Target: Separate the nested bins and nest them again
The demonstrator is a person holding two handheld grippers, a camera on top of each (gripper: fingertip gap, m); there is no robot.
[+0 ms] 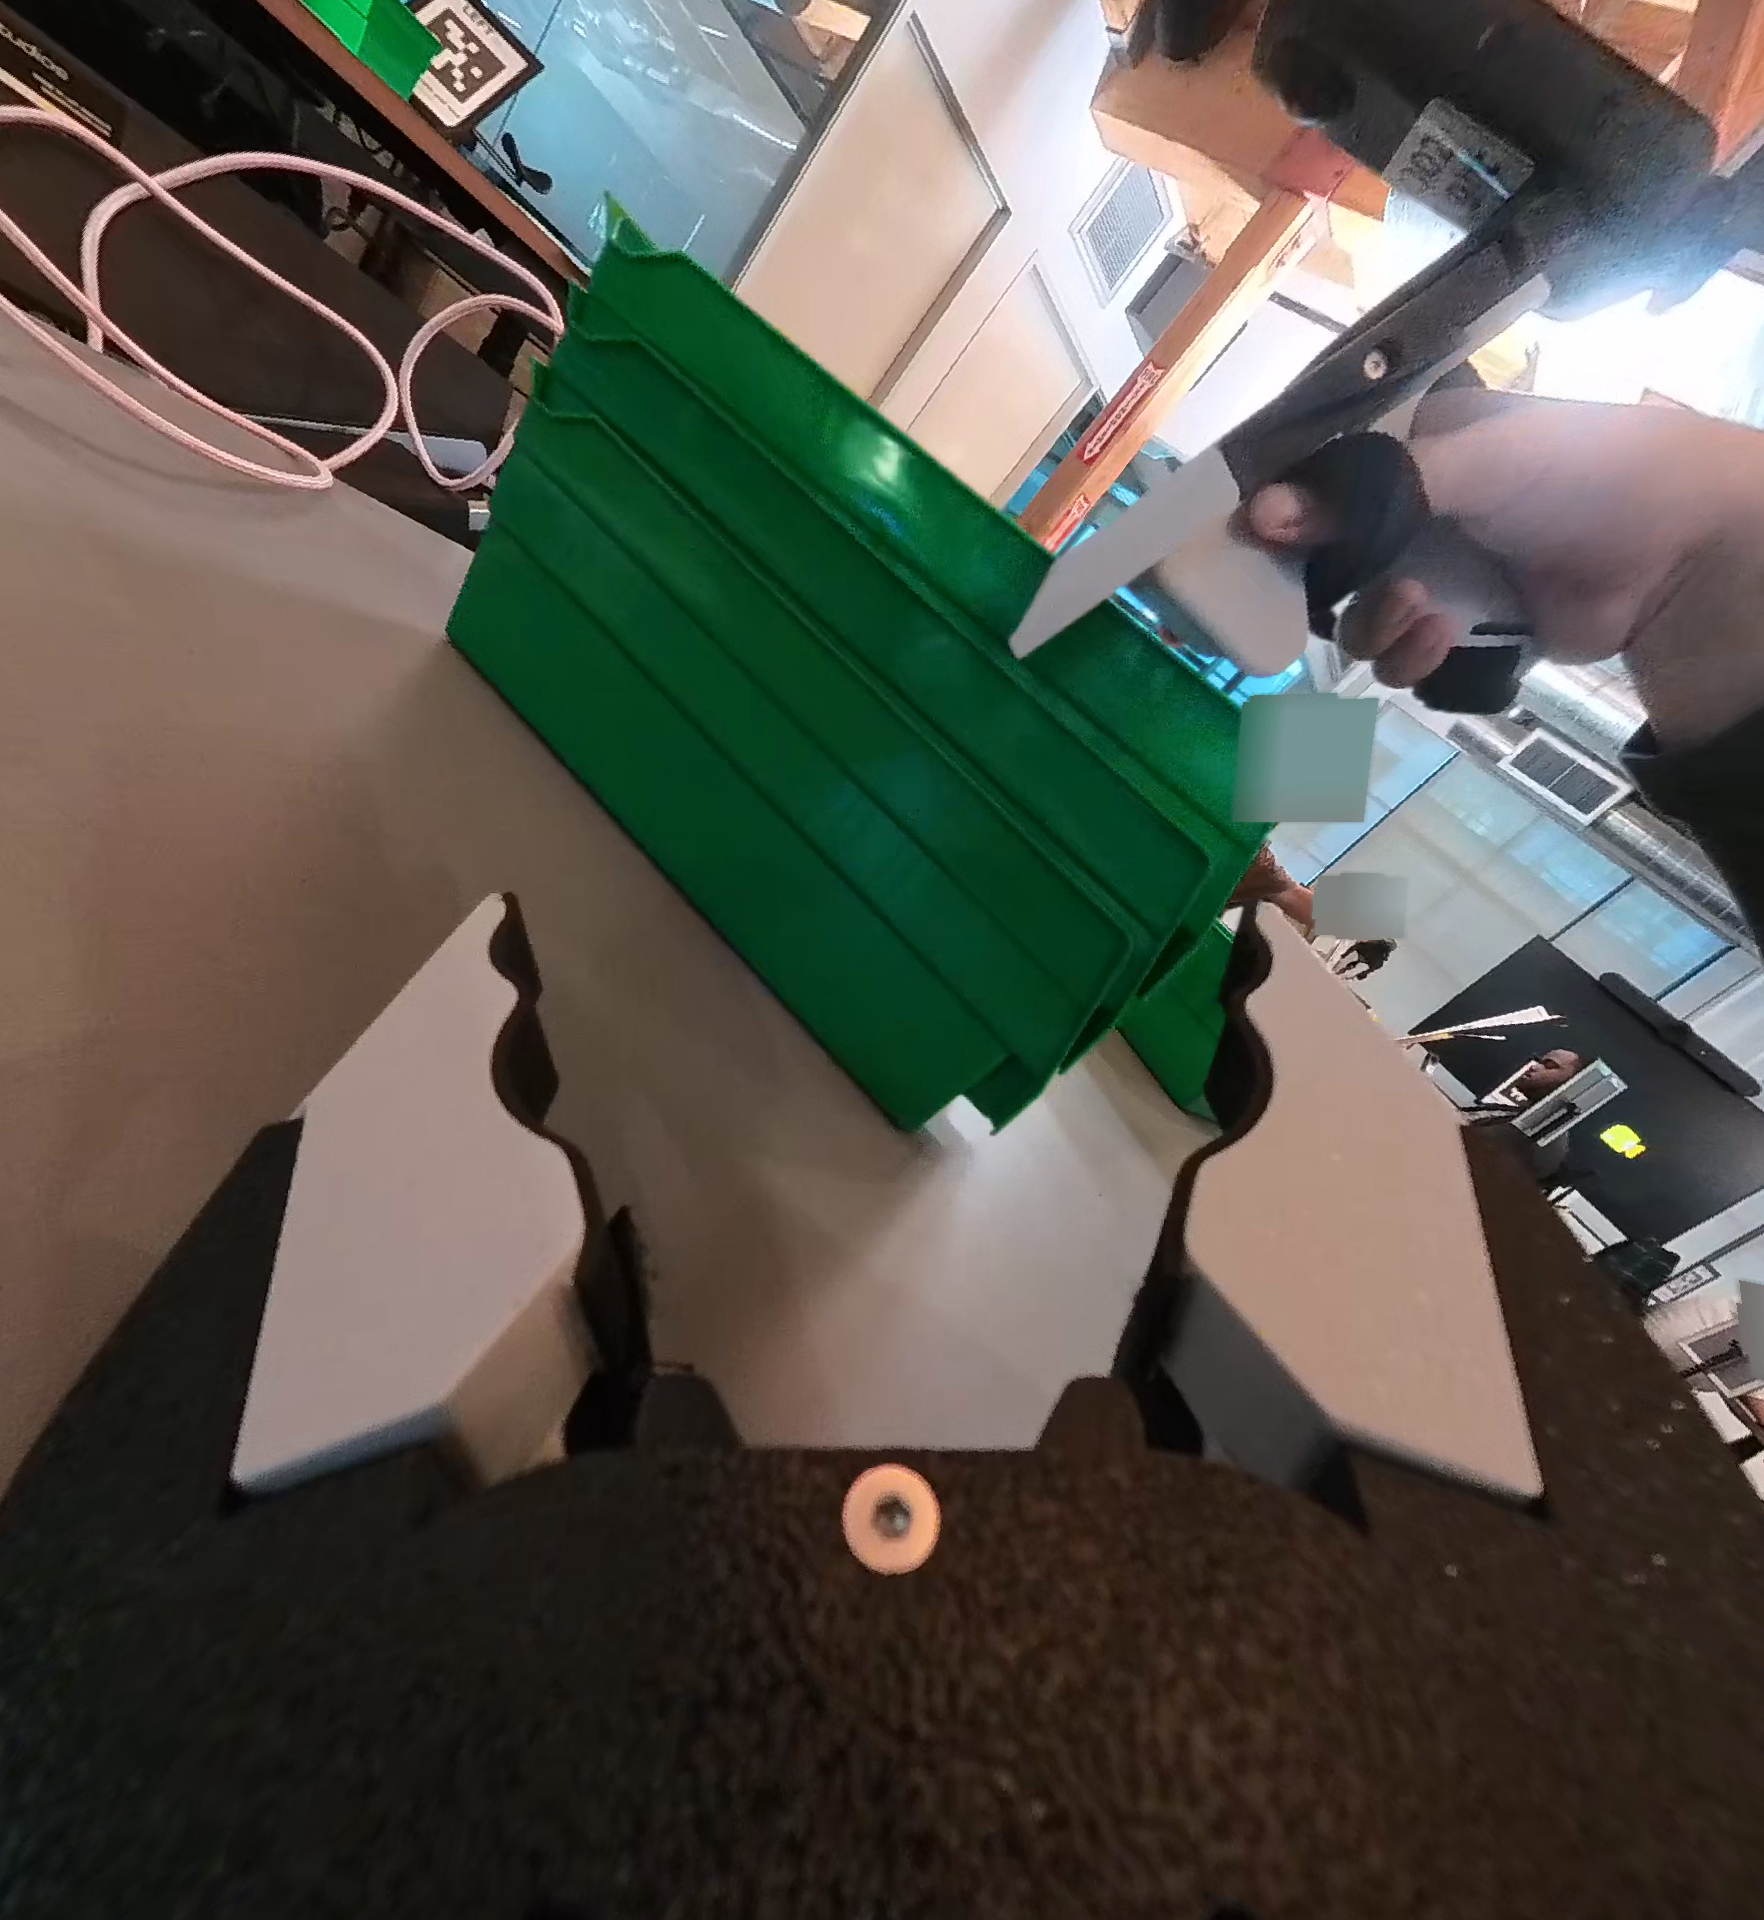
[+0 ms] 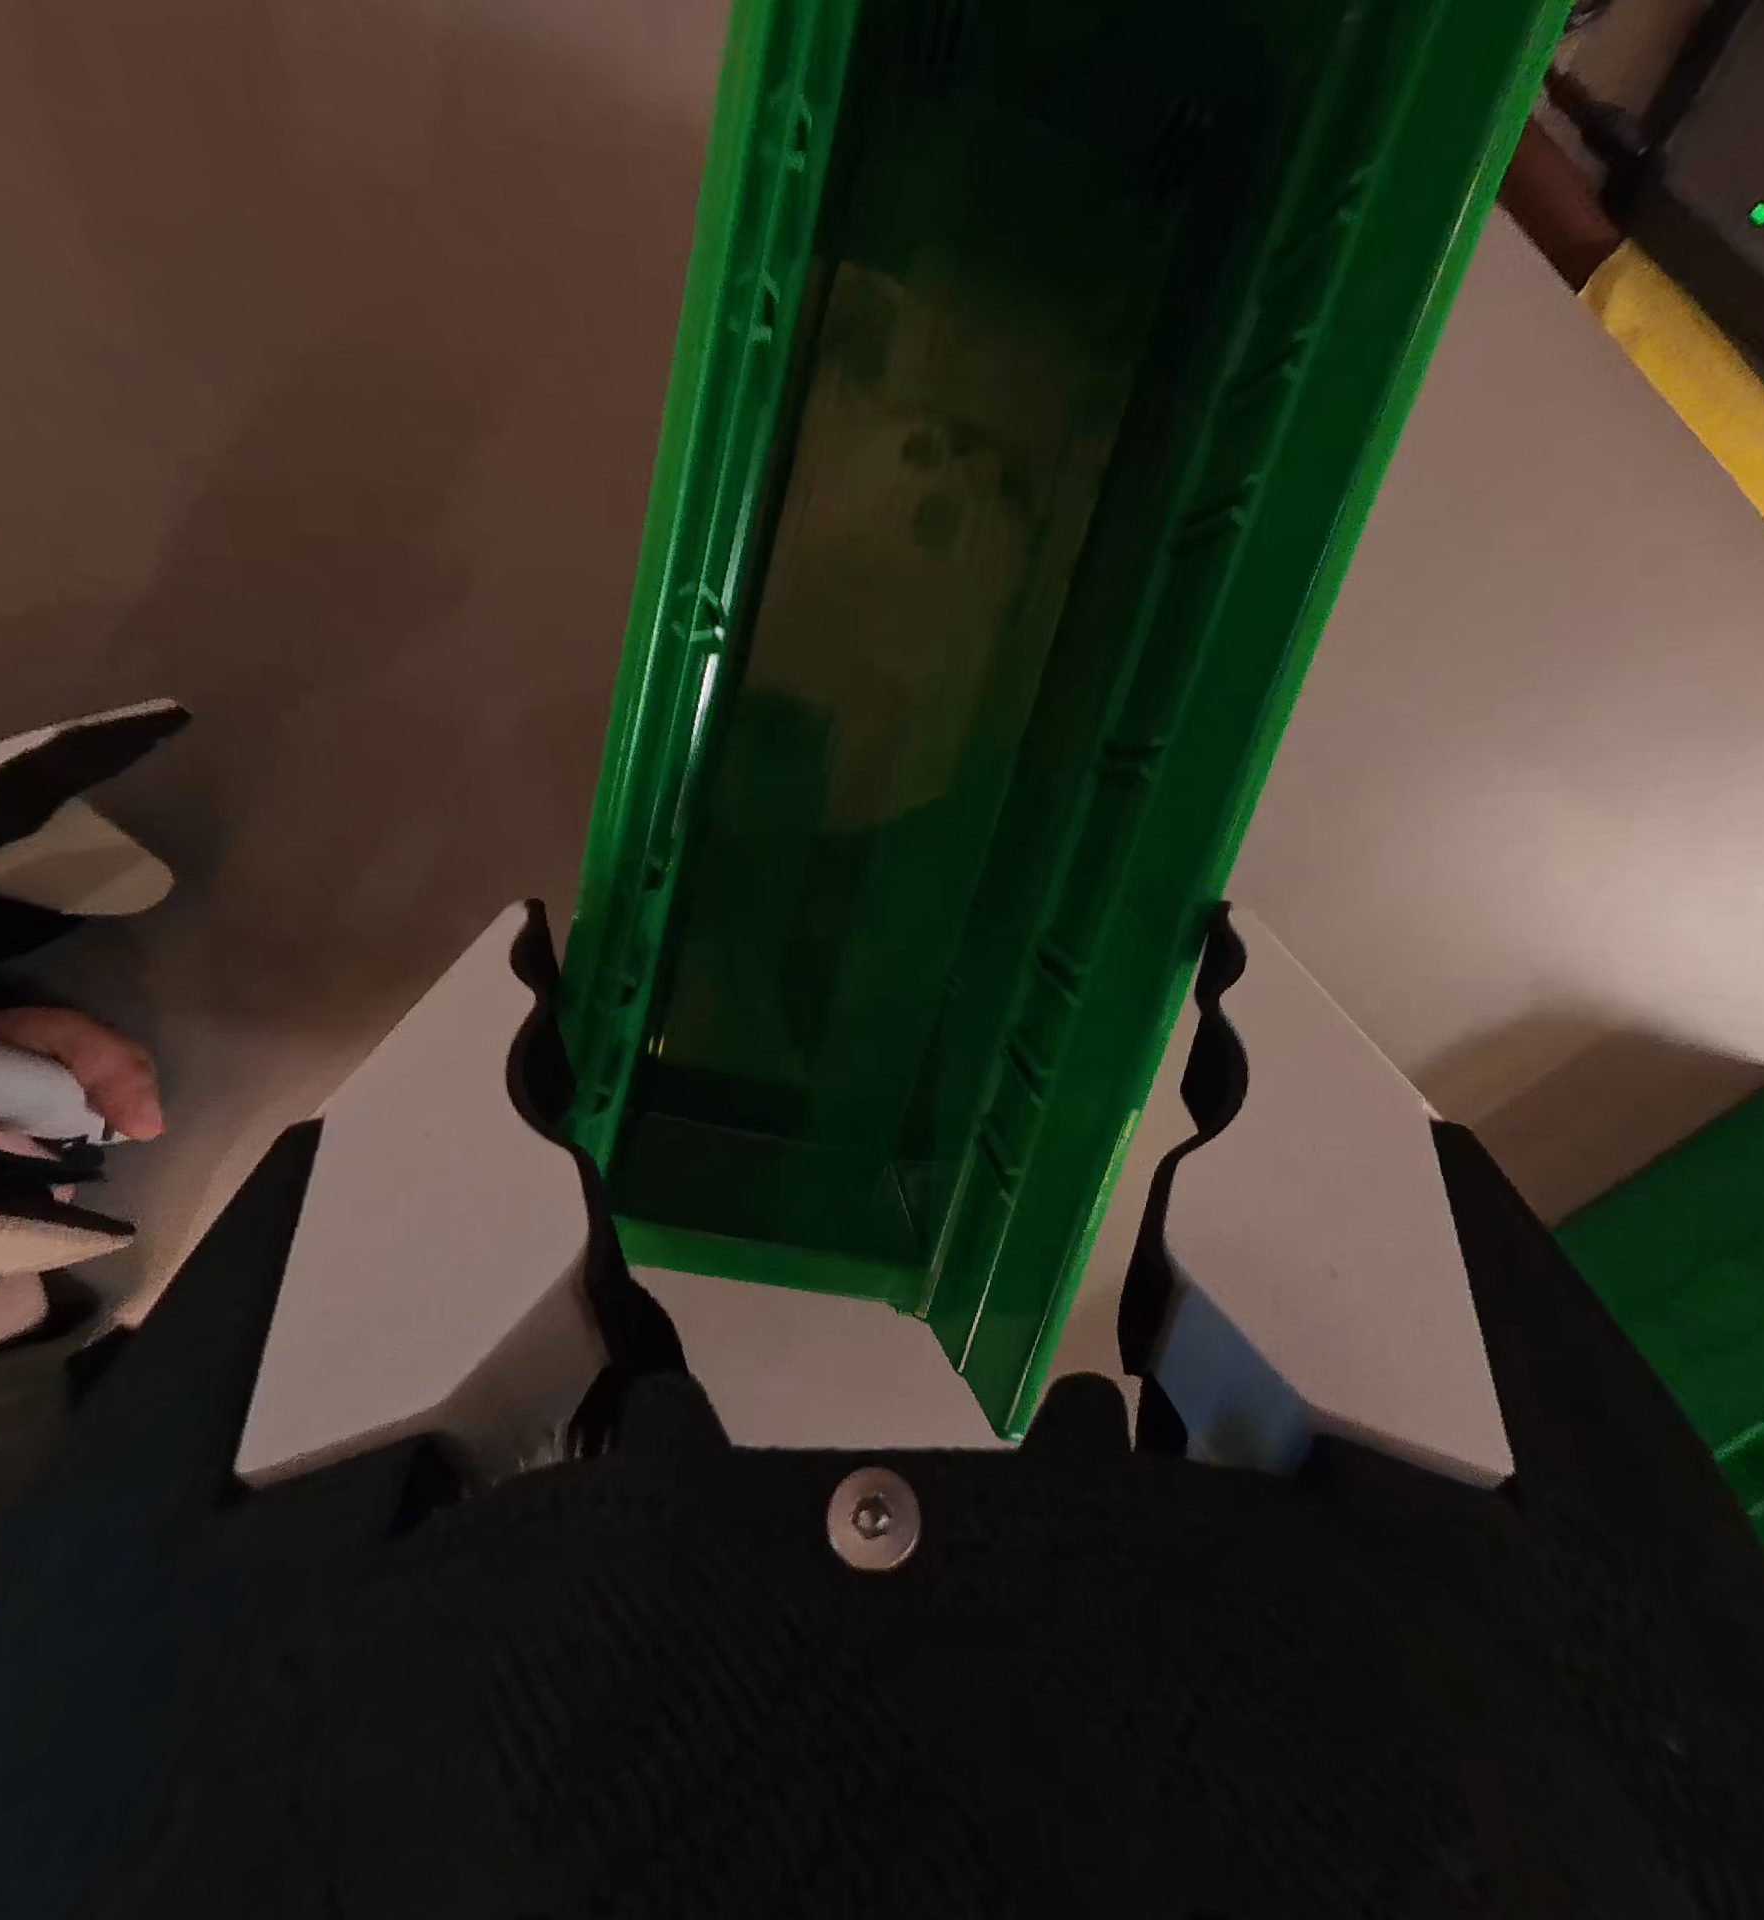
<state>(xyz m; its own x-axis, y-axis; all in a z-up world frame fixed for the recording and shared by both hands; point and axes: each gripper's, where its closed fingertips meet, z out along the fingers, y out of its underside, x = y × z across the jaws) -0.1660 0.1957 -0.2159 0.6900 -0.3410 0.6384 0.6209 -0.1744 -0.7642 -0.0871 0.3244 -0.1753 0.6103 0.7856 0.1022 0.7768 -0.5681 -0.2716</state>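
- One grey table (image 1: 182,831) fills the lower left of the left wrist view and lies behind everything in the right wrist view.
- Several green bins (image 1: 816,748) stand nested in a stack on the table, running from 11 o'clock to 5 o'clock across the left wrist view; in the right wrist view the open top of the stack (image 2: 961,623) stretches from 6 o'clock up to 12 o'clock.
- One more green bin (image 2: 1751,1309) sits apart on the table at 4 o'clock in the right wrist view.
- Left gripper (image 1: 878,977) is held just short of the stack's near end, its jaws wide apart with nothing between them but bare table.
- Right gripper (image 2: 873,956) has its jaws wide open and straddling the near end of the stack; the left finger looks to touch the rim, the right finger stands clear, so it is not clamped.
- Right gripper's white fingers (image 1: 1117,571) show at 2 o'clock in the left wrist view, over the top bin, with a hand (image 1: 1543,561) on the handle.
- Pink cable (image 1: 234,343) loops at 10 o'clock beyond the table.
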